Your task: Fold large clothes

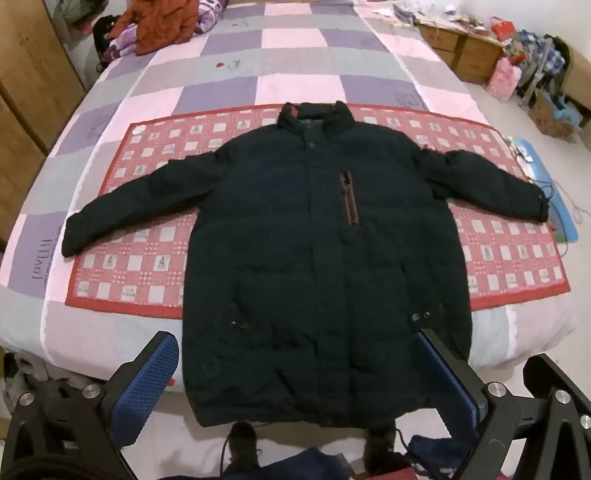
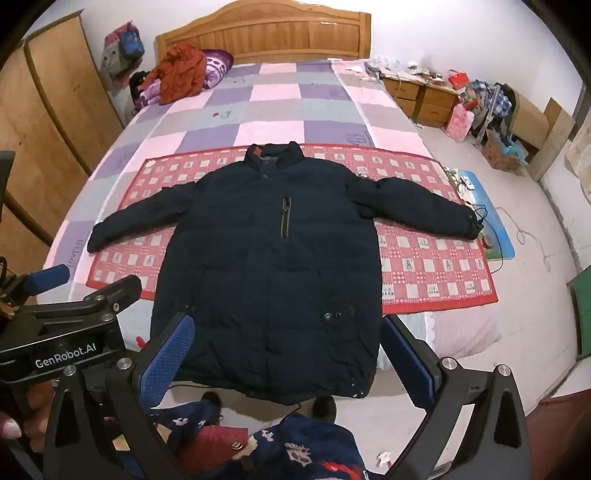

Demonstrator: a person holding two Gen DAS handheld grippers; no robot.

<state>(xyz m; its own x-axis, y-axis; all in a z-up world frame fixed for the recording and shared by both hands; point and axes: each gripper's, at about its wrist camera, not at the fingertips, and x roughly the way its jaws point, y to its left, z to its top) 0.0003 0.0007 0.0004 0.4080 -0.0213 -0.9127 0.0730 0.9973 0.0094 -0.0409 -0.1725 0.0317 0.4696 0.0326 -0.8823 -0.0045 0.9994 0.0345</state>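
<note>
A dark navy padded jacket [image 1: 295, 240] [image 2: 269, 266] lies front up on the bed. Its collar is at the far end, both sleeves are spread to the sides, and its hem hangs at the near bed edge. My left gripper [image 1: 295, 334] hovers above the hem with its blue pads [image 1: 147, 387] wide apart and nothing between them. My right gripper [image 2: 287, 319] stands open the same way over the lower jacket and touches nothing. The left gripper's black frame [image 2: 66, 332] shows at the left edge of the right wrist view.
A red patterned mat [image 1: 140, 266] lies under the jacket on a pink and purple checked quilt [image 2: 266, 107]. An orange garment [image 2: 181, 72] sits by the wooden headboard [image 2: 266, 33]. A wardrobe [image 2: 44, 122] stands left and cluttered drawers [image 2: 424, 98] right. A person's shoes [image 2: 212, 402] are below the hem.
</note>
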